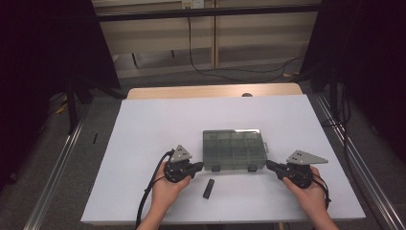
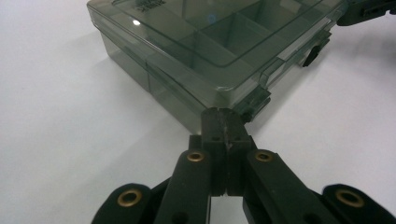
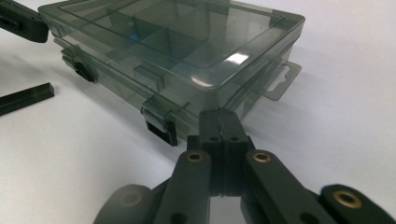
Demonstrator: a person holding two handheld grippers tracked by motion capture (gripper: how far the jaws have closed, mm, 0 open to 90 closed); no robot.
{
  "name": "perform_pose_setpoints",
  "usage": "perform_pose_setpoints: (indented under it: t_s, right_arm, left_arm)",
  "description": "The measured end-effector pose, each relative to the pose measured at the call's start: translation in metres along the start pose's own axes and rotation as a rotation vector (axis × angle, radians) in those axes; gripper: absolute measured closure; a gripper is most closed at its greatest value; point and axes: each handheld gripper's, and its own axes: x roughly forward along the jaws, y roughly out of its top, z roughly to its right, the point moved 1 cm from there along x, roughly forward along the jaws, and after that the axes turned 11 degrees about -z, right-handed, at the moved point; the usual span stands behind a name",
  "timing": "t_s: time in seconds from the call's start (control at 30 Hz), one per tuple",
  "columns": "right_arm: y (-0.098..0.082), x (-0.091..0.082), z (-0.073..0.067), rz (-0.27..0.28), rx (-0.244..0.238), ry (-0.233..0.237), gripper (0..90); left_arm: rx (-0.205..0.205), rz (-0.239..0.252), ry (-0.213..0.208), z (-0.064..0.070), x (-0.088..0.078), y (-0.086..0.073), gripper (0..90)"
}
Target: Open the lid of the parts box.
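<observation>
Left gripper (image 1: 197,168): jaws pressed together, nothing between them, tips at the near left corner of the compartment box (image 1: 233,149). From its own camera the closed tips (image 2: 223,122) sit against or just short of that corner, beside one of the box's front latches (image 2: 254,103); contact cannot be confirmed.

Right gripper (image 1: 271,166): jaws likewise together and empty, tips at the near right corner of the same box. Its own camera puts the closed tips (image 3: 220,121) just beside the box wall, near a dark front latch (image 3: 161,128) and the clear hang tab (image 3: 282,80) on the box's end.

Box: smoke-tinted, translucent, lid down, inner dividers visible through the lid. It lies flat on the white table (image 1: 143,134), slightly nearer the person's edge than the middle, between the two grippers.

Small black bar (image 1: 208,189) lies on the table in front of the box, apart from it, between the hands and closer to the left one.
</observation>
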Motion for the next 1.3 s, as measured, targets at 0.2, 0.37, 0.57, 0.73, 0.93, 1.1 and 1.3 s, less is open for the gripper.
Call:
perform_pose_setpoints:
  t_s: [0.2, 0.37, 0.57, 0.73, 0.93, 1.1, 1.3]
  right_arm:
    - [0.003, -0.002, 0.001, 0.048, 0.015, -0.002, 90.0]
    - [0.006, -0.002, -0.001, 0.072, 0.020, -0.015, 89.3]
    - [0.011, -0.002, -0.004, 0.086, -0.005, -0.042, 88.2]
    - [0.013, -0.001, -0.004, 0.100, 0.005, -0.044, 88.0]
    - [0.013, -0.002, -0.004, 0.107, 0.011, -0.060, 87.3]
    - [0.014, -0.002, -0.003, 0.119, 0.015, -0.071, 85.3]
    - [0.016, -0.001, -0.004, 0.129, 0.012, -0.084, 81.6]
  left_arm:
    - [-0.011, 0.037, -0.008, 0.001, -0.001, 0.003, 88.7]
    - [-0.007, 0.061, 0.004, 0.001, -0.001, 0.005, 90.0]
    - [-0.006, 0.086, 0.020, 0.001, 0.001, 0.007, 90.0]
    - [0.010, 0.081, 0.042, 0.001, 0.006, 0.008, 90.0]
    - [0.017, 0.083, 0.038, 0.002, 0.008, 0.008, 90.0]
    - [0.017, 0.082, 0.019, 0.004, 0.009, 0.009, 90.0]
    - [0.028, 0.079, 0.025, 0.006, 0.012, 0.009, 90.0]
